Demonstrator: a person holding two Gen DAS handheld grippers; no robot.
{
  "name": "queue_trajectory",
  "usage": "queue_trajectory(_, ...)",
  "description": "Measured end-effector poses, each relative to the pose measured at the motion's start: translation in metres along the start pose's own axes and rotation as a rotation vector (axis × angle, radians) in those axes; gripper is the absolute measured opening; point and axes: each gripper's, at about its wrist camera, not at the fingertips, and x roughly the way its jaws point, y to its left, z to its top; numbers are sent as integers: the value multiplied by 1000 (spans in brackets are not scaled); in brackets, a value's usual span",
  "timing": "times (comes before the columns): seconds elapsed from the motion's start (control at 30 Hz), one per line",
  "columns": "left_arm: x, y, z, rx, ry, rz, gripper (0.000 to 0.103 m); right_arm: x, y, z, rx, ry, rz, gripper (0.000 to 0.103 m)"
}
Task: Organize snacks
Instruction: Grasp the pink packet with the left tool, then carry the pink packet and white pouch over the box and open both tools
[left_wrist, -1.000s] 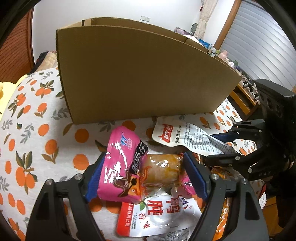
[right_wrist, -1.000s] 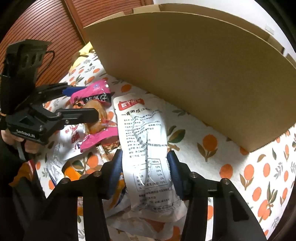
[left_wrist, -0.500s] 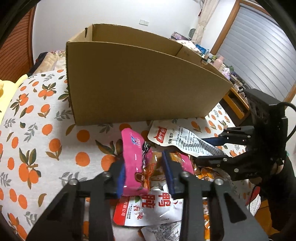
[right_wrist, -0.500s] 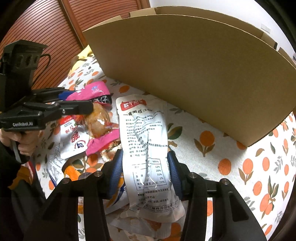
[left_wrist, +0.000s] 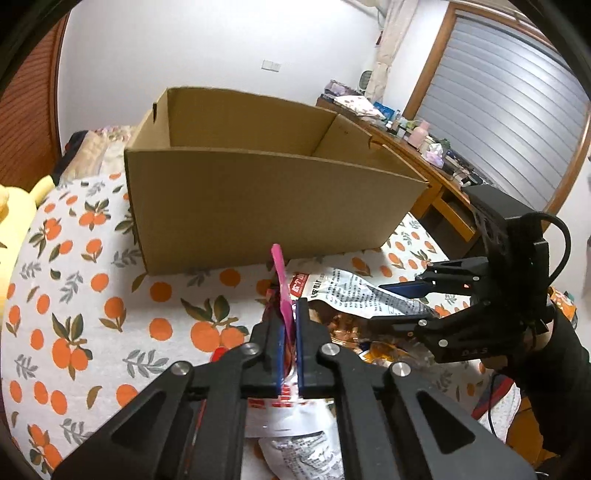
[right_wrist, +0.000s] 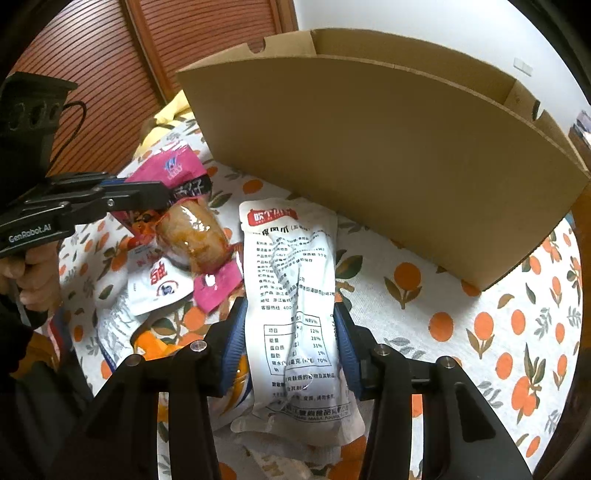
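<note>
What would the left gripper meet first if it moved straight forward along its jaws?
Probably the near wall of the cardboard box. The left gripper, shut on the pink snack packet, points at it across the orange-print cloth. Depth is unclear.

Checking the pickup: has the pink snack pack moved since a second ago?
Yes. The left claw has shut on the pink snack pack and lifted it toward the cardboard box.

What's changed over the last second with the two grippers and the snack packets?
The left gripper closed its jaws on the pink plastic snack packet and lifted it off the pile. The right gripper stayed open astride the white printed foil pouch, which has not moved. The brown cardboard box and orange-print tablecloth are unchanged.
</note>
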Motion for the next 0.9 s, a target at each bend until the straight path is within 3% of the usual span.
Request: queue_trajectory(0.9, -28, -41, 19, 140, -60, 42, 0, -61, 13, -8, 1, -149, -51, 46)
